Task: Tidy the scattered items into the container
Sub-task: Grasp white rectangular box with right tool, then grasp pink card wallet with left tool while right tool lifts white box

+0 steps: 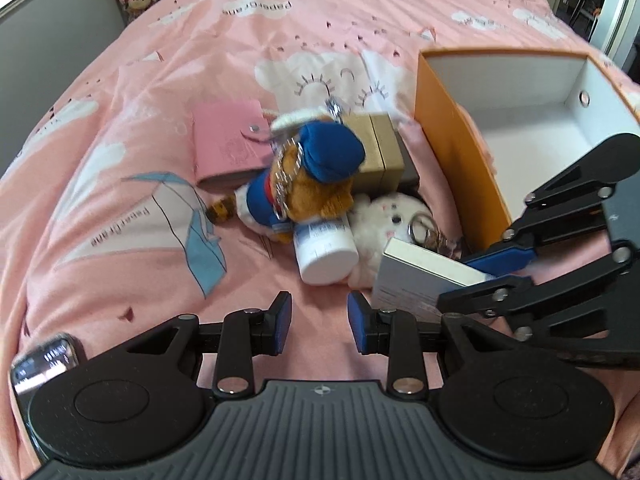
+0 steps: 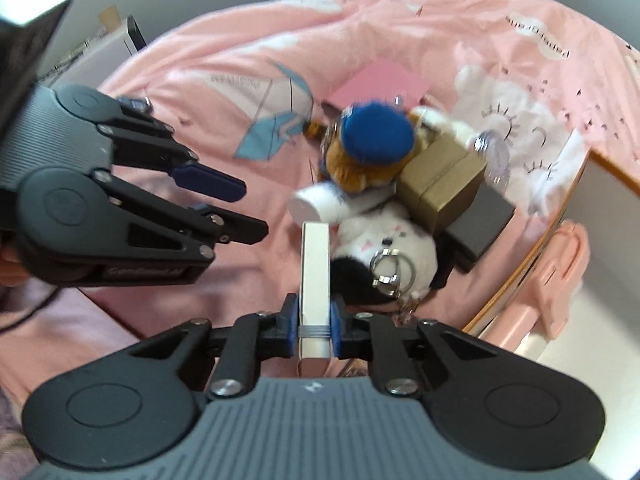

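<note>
The right gripper [image 2: 315,322] clamped a slim white box [image 2: 316,268] on edge, its long axis running ahead toward the pile mid-bed. The orange container [image 1: 452,152] stood open near the bed's right edge, nearer this hand. The left gripper [image 1: 320,322] hung part-open, empty. The box's far end hid behind plush toys [image 2: 384,248].

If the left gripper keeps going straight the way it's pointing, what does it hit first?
Probably the pink bedcover just ahead of the open left gripper. The white bottle lies slightly beyond that, though depth is hard to judge here.
</note>
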Available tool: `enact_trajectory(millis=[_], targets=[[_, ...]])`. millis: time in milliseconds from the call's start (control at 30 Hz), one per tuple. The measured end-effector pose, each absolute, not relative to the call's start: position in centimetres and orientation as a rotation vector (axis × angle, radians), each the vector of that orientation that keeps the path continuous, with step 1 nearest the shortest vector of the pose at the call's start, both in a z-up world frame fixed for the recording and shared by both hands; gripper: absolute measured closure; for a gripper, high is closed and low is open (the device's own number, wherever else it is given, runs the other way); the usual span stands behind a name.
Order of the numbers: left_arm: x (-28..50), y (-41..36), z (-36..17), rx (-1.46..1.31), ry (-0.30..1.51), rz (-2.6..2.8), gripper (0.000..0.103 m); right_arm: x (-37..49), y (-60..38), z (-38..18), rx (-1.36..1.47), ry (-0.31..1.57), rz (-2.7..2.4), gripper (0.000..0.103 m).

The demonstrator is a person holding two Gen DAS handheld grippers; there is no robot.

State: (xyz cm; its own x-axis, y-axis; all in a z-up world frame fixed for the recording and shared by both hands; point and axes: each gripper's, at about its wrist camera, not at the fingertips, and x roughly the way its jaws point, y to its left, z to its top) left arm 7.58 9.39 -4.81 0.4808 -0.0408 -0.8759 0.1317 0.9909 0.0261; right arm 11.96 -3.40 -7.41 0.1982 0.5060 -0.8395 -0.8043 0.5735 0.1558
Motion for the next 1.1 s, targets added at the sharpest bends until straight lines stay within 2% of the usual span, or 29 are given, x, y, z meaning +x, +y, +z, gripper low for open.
enact_trajectory(millis=[433,833,967,1100], targets=[[14.8,14.3,-1.6,0.050,1.009,-0.121,0.067,17.2,-5.7,-1.3,-0.282,0.848,0.795,0.086],[24.2,18.3,-7.5,-0.041,1.197,-0.081,0.063,24.5,-5.9,-1.9,-0.146,0.819,0.710,0.086],[25.4,18.9,-8.8,-0.090,1.230,-0.095,0.048,25.8,-5.7,-3.0,-0.128,0.841,0.725,0.086],[26.3,19.5,-9.8,-0.133,1.247,-0.114,0.043,27.1,-5.7,-3.9,-0.094,0.866,0.736,0.086]])
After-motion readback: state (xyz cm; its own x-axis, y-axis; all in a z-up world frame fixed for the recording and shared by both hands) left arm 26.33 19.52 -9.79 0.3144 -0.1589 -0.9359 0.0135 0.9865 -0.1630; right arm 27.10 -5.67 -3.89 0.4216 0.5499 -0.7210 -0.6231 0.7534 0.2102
